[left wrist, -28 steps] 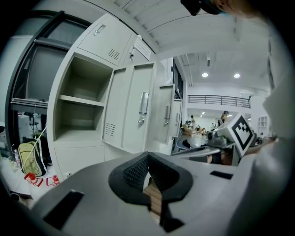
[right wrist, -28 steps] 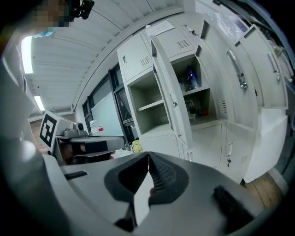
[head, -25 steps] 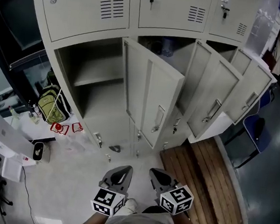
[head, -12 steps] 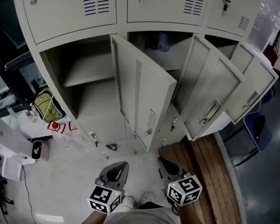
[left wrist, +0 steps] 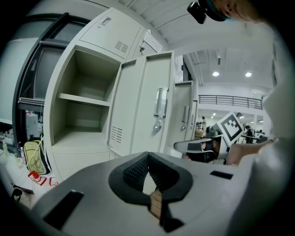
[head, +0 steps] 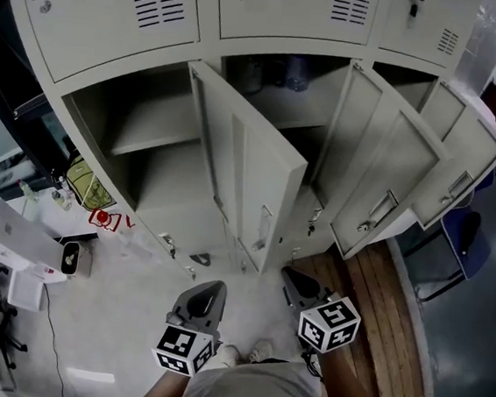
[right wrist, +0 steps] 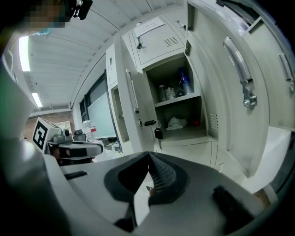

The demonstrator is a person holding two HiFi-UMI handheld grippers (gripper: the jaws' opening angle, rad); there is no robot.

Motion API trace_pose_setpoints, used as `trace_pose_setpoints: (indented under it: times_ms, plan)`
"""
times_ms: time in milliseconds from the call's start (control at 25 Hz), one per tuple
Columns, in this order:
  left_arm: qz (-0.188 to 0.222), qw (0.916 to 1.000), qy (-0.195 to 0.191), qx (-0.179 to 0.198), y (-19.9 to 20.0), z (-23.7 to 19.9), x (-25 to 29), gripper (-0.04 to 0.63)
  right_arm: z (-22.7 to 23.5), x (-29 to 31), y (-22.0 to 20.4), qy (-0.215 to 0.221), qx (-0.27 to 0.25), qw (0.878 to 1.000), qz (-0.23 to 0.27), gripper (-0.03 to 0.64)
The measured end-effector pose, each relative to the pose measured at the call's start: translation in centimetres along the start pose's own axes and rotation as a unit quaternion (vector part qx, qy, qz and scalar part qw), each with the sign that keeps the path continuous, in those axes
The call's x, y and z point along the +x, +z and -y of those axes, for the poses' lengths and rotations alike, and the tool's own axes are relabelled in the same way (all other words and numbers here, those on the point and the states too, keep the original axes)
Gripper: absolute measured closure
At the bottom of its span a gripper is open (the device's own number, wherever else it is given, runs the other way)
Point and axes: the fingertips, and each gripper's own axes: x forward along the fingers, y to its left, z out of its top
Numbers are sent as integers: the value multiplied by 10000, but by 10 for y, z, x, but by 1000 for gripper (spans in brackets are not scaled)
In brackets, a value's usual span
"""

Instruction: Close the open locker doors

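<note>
A beige locker bank has three open doors in its middle row: the left door point(head: 248, 177), the middle door point(head: 381, 174) and the right door point(head: 459, 167). The left compartment point(head: 143, 151) is empty; the middle one point(right wrist: 179, 107) holds bottles and a cloth. In the left gripper view the left door point(left wrist: 146, 100) stands wide open ahead. My left gripper point(head: 206, 295) point(left wrist: 147, 157) is shut and empty, low in front of the left door. My right gripper point(head: 297, 283) point(right wrist: 148, 157) is also shut and empty, below the middle door. Neither touches a door.
A wooden pallet point(head: 377, 326) lies on the floor at the right, under the open doors. A green backpack point(head: 90, 187), a white box point(head: 13, 237) and small clutter sit at the left. A blue chair point(head: 466, 238) stands at the far right. Upper lockers point(head: 277, 7) are closed.
The view has shifted slightly toward the lockers. My right gripper has moved a little up and to the right. The doors stand as before.
</note>
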Motion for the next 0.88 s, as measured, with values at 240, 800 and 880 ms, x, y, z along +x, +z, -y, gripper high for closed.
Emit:
trace_pose_setpoints:
  times_ms: [240, 800, 880]
  plan:
    - [-15, 9996, 261, -63, -1, -5, 8, 581, 9, 16, 3, 176, -23, 9998, -32, 589]
    - [-64, 9970, 716, -295, -9, -16, 4, 581, 15, 41, 7, 569, -97, 9983, -118, 589]
    - [-60, 9968, 711, -348, -11, -21, 2, 581, 14, 43, 8, 534, -110, 9984, -144, 589]
